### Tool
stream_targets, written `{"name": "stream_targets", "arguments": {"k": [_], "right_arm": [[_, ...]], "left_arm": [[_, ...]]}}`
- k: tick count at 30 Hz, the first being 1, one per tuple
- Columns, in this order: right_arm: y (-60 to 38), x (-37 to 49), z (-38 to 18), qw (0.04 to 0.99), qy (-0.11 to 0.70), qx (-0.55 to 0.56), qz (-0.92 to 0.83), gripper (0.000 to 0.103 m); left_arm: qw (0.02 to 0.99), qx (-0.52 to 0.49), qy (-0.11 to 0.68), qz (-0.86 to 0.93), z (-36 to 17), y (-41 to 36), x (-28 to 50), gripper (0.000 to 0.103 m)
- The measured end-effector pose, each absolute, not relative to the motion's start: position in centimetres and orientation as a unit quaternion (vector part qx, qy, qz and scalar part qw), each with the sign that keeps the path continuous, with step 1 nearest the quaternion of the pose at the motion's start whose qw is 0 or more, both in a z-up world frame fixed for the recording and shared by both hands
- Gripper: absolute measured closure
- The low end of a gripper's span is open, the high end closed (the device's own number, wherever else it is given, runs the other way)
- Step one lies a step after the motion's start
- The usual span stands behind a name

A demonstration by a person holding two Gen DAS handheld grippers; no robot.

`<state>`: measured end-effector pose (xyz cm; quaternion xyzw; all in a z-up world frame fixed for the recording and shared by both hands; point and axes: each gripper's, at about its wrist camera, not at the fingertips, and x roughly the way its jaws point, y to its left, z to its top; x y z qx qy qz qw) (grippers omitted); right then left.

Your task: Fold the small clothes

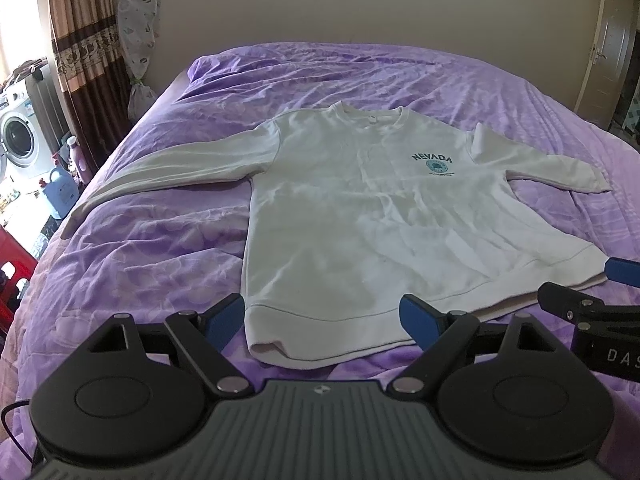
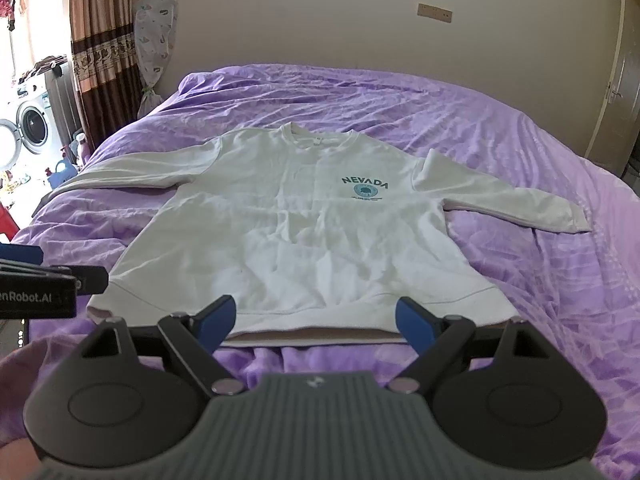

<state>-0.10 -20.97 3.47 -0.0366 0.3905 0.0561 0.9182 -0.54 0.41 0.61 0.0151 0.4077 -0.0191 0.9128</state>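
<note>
A white long-sleeved sweatshirt (image 1: 360,216) with a teal "NEVADA" print lies flat and face up on the purple bed cover (image 1: 140,248), sleeves spread to both sides. It also shows in the right wrist view (image 2: 312,224). My left gripper (image 1: 322,322) is open and empty, hovering at the hem's left corner. My right gripper (image 2: 314,320) is open and empty, hovering at the hem's right part. The right gripper's fingers (image 1: 560,300) show at the right edge of the left wrist view. The left gripper (image 2: 80,276) shows at the left edge of the right wrist view.
The purple cover (image 2: 520,264) spans a wide bed against a beige wall. Left of the bed stand a washing machine (image 1: 20,140), bottles (image 1: 60,188), a red crate (image 1: 12,276) and a brown curtain (image 1: 84,40). A door (image 1: 612,32) is at the far right.
</note>
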Motion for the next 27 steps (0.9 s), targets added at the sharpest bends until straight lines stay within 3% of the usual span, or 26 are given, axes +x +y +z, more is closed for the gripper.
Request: {"name": "stream_targets", "arguments": {"k": [27], "right_arm": [[-20.68,-0.2,3.73,0.92,0.384,-0.044,0.058,0.02]], "left_arm": [[0.914,0.015,0.404,-0.017,0.63,0.66,-0.69,0.001]]}}
